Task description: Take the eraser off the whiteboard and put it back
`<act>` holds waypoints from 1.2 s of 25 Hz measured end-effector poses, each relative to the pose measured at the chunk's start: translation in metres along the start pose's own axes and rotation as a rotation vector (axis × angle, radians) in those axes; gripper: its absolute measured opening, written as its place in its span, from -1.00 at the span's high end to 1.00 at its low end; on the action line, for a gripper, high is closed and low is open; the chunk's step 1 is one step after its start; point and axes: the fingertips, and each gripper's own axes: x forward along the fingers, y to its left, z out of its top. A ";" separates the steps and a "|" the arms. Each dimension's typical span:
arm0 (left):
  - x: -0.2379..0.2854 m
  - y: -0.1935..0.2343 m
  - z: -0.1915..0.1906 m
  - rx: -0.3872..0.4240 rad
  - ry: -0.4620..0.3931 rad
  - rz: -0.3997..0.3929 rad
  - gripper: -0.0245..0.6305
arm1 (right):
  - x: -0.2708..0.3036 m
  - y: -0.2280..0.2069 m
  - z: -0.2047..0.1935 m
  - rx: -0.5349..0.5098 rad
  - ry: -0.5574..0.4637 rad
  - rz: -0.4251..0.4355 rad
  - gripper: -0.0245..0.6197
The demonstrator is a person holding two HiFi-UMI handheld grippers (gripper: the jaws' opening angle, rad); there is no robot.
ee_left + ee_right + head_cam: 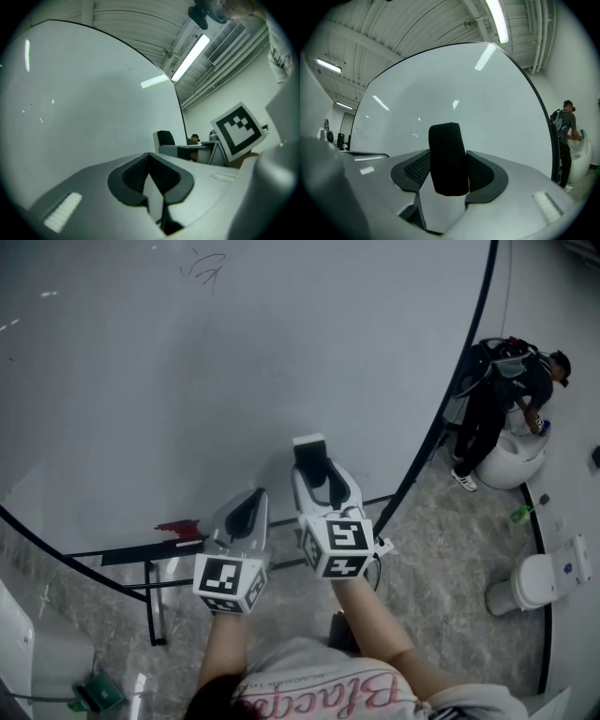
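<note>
The eraser, white-backed with a black felt face, sits between the jaws of my right gripper, which is shut on it. It is held in front of the lower part of the whiteboard. In the right gripper view the black felt stands upright between the pads, with the whiteboard behind it. My left gripper hangs just to the left of the right one, jaws shut and holding nothing. In the left gripper view its pads meet, and the eraser shows beyond them at the right.
A blue scribble marks the board's top. A red item lies on the board's tray at the left. The board's black stand is below. A person bends over a white stool at the right, and another stool stands nearer.
</note>
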 end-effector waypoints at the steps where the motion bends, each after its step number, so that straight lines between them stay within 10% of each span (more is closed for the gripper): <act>1: 0.003 0.002 0.000 0.001 0.001 0.001 0.93 | 0.006 -0.001 0.001 0.005 -0.004 -0.005 0.20; 30: 0.012 0.012 -0.013 -0.047 0.020 -0.022 0.93 | -0.004 0.015 -0.009 -0.081 0.006 0.036 0.29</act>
